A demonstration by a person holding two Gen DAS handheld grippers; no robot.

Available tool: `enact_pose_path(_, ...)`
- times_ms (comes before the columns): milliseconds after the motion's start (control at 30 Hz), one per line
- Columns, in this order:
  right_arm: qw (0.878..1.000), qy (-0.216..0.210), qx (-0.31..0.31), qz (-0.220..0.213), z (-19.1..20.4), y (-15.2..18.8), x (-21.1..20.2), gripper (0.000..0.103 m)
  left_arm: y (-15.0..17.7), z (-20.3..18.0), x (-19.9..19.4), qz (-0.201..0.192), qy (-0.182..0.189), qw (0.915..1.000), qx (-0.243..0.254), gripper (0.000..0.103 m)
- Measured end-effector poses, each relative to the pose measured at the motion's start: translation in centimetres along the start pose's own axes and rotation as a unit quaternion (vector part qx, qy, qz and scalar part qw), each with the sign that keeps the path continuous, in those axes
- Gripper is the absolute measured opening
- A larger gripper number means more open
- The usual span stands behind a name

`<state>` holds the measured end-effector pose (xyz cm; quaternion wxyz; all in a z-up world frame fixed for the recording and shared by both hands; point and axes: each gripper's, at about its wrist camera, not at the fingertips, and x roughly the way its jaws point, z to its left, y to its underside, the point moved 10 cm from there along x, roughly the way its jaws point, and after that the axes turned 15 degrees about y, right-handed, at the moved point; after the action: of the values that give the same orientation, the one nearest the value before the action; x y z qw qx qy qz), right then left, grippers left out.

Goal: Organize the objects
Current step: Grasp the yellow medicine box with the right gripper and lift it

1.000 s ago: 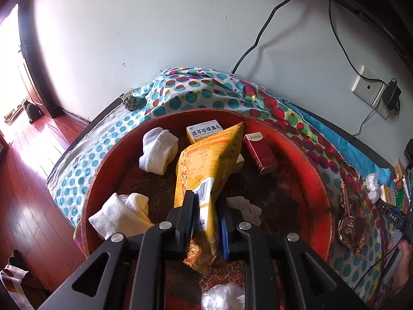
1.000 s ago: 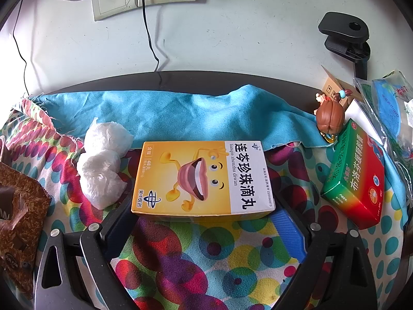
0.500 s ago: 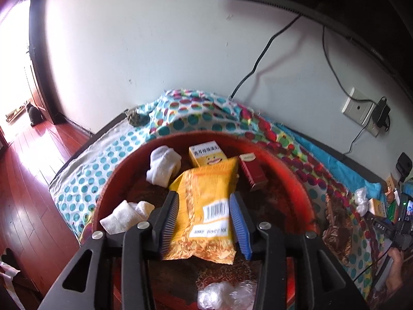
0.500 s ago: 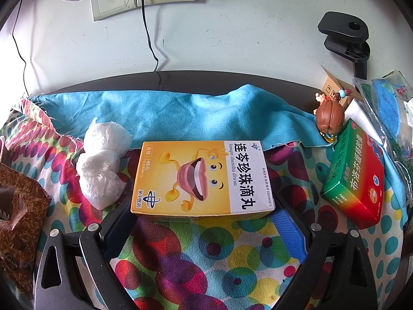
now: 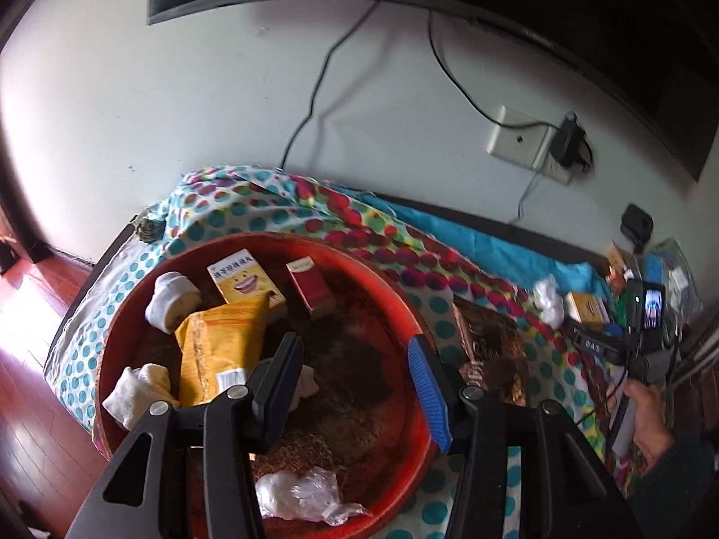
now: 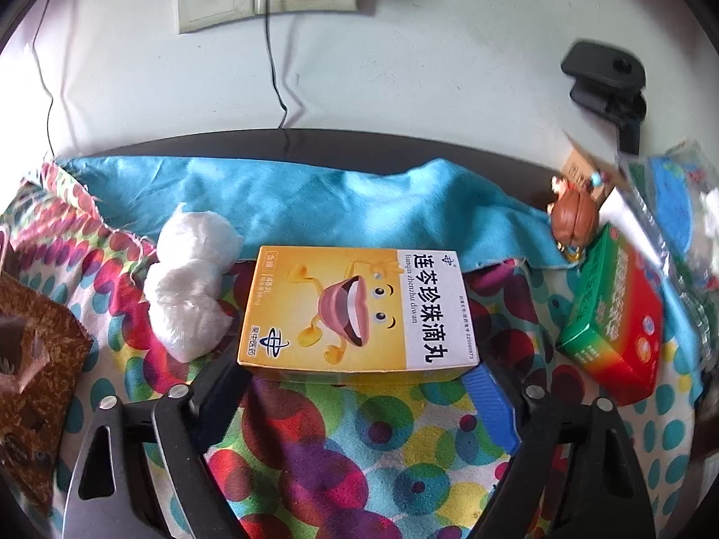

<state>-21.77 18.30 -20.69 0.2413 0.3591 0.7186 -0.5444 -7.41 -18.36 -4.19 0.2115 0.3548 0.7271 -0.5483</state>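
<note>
So the big red round tub point(image 5: 135, 314) sits on the polka-dot cloth point(image 5: 278, 206), and going left to right it's got two rolled white socks point(image 5: 168, 301), a yellow snack bag point(image 5: 220, 350) lying flat, a yellow medicine box point(image 5: 245, 276), a red carton point(image 5: 310, 289) and a crumpled clear plastic bag point(image 5: 301, 492) near the front rim. The left gripper point(image 5: 355, 373) hangs over the tub, spread wide, holding nothing. Over on the right side, the right gripper point(image 6: 359, 386) is spread too, fingers either side of another yellow medicine box point(image 6: 355, 310) lying on the cloth, with white plastic-wrapped balls point(image 6: 188, 287) left of it and a green and red box point(image 6: 615, 319) right of it.
</note>
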Motion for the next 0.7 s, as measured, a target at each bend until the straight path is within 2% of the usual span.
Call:
enact_pose_path(100, 1.000, 0.014, -0.010, -0.008, -0.3, 0.1, -0.3, 0.084, 0.0, -0.5, 0.1, 0.009, -0.008, 0.9998, 0.016, 0.050)
enact_pose_path(233, 1.000, 0.013, -0.009, -0.007, -0.5, -0.1, 0.1, 0.084, -0.2, 0.0, -1.0, 0.016, -0.028, 0.9991, 0.028, 0.050)
enact_pose_path(333, 1.000, 0.014, -0.009, -0.007, -0.5, -0.1, 0.3, 0.084, -1.0, 0.7, -2.8, -0.002, -0.047, 0.9984, 0.030, 0.050)
enact_pose_path(433, 1.000, 0.019, -0.013, -0.010, -1.1, -0.1, 0.4, 0.084, -1.3, 1.2, -4.1, -0.011, -0.048, 0.9982, 0.036, 0.051)
enact_pose_path(633, 1.000, 0.026, -0.009, -0.010, -1.7, 0.3, 0.3, 0.084, -1.8, 3.1, -6.0, -0.022, -0.014, 0.9996, -0.009, 0.051)
enact_pose_path(700, 1.000, 0.025, 0.000, -0.002, -2.0, 0.6, 0.5, 0.084, -2.0, 4.5, -7.0, -0.031, -0.022, 0.9988, -0.029, 0.051)
